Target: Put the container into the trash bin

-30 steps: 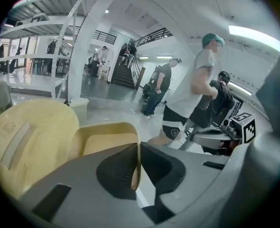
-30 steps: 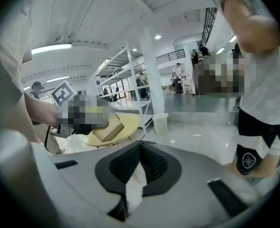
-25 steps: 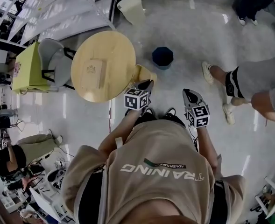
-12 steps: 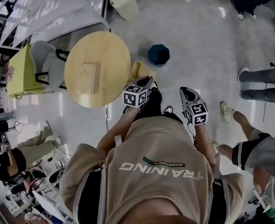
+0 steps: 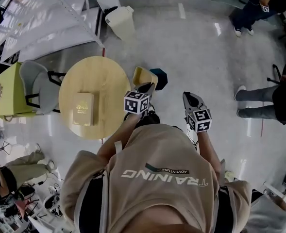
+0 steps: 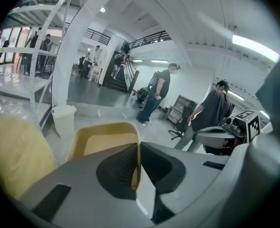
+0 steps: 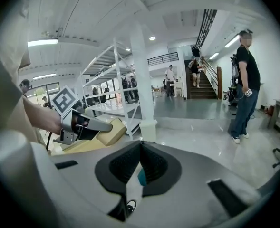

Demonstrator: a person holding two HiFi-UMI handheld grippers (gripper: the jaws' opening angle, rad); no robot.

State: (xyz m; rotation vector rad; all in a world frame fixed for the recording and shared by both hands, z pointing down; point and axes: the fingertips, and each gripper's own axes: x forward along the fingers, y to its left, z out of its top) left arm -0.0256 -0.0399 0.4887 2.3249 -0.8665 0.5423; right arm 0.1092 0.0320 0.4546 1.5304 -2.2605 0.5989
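A tan open container (image 5: 143, 75) hangs in front of me, with my left gripper (image 5: 145, 88) shut on its rim. In the left gripper view the rim of the container (image 6: 104, 139) stands pinched between the closed jaws. The dark blue trash bin (image 5: 159, 79) stands on the floor just beyond, partly hidden behind the container. My right gripper (image 5: 187, 97) hovers to the right of it, jaws shut with nothing between them. The right gripper view shows the left gripper (image 7: 85, 125) holding the container (image 7: 109, 132) at left.
A round wooden table (image 5: 101, 81) with a flat tan box (image 5: 83, 109) on it stands at my left, a grey chair (image 5: 33, 81) beside it. A white bin (image 5: 119, 21) stands farther ahead by the shelving. People stand at the right (image 5: 266, 98).
The person has walked ahead with both grippers. The trash bin has come nearer and now lies partly behind the held container. The table has slid down and left in view.
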